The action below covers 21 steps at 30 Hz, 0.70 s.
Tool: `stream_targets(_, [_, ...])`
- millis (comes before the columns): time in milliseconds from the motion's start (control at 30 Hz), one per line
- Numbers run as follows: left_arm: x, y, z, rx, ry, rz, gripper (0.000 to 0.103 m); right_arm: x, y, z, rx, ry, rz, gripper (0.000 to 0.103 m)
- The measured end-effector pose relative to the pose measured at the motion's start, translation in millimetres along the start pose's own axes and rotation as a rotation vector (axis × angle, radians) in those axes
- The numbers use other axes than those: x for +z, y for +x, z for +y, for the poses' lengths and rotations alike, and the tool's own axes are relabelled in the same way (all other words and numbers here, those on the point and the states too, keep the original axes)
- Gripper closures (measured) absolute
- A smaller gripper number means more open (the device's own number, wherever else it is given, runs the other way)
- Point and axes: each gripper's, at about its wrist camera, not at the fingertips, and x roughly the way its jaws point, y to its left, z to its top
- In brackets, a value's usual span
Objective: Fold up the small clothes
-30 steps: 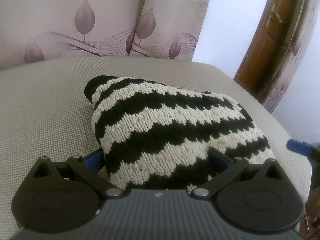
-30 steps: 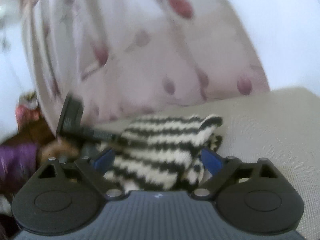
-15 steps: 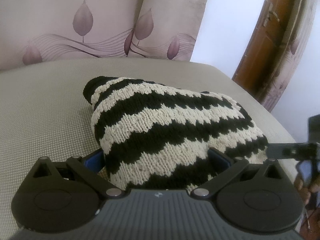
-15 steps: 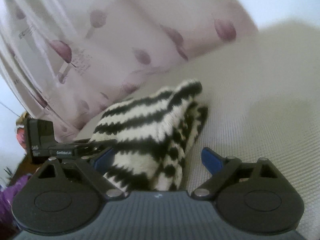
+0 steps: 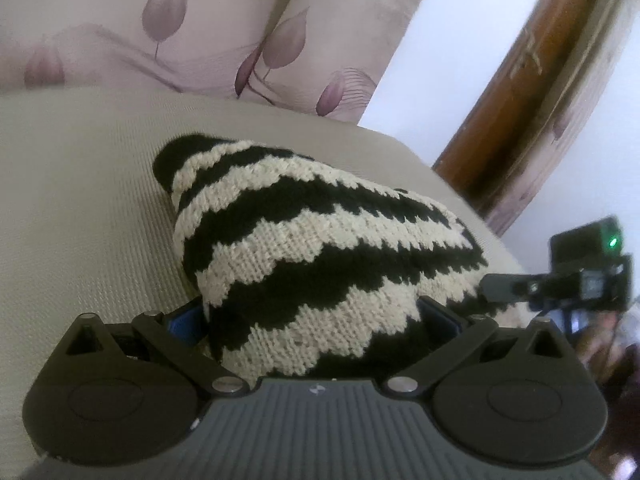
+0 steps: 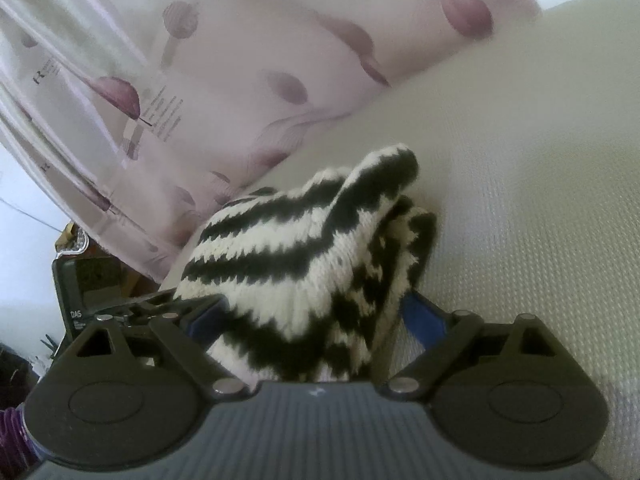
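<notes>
A black and cream striped knitted garment (image 5: pixel 312 248) lies bunched on a beige padded surface (image 5: pixel 80 208). My left gripper (image 5: pixel 312 320) has its jaws wide apart around the garment's near edge, which fills the gap between the blue pads. In the right wrist view the same garment (image 6: pixel 304 260) sits between the wide-apart jaws of my right gripper (image 6: pixel 316 316), folded over with a corner sticking up. The right gripper (image 5: pixel 560 280) shows at the right edge of the left view, touching the garment's right end. The left gripper (image 6: pixel 120 304) shows at the left of the right view.
A curtain with purple leaf print (image 5: pixel 200 40) hangs behind the surface. A brown wooden door frame (image 5: pixel 520 100) stands at the right. The surface's right edge (image 5: pixel 480 208) drops off close to the garment. Beige surface extends to the left of the garment.
The right gripper has come in from the right to the garment's end, which now sits between its jaws. The left gripper has tilted a little. The garment looks more bunched up.
</notes>
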Motion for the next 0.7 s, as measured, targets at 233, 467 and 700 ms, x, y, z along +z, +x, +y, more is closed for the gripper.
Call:
stream_targets(233, [-2.7,-2.0,14.2,-0.101,-0.013,-0.005,0.000,2.9,4.8,0.0,0.051,-0.035,0.060,0.007])
stream_targets(467, [-3.0,-1.9,26.4,-0.192,-0.021,-0.012,0.000,7.8,0.5,-8.5,0.118,-0.020,0.114,0.007])
stream_targets(700, [-6.4,0.9,31.9,-0.225,-0.046,-0.043,0.001,10.5,21.3,-1.0,0.167,-0.040,0.095,0.007])
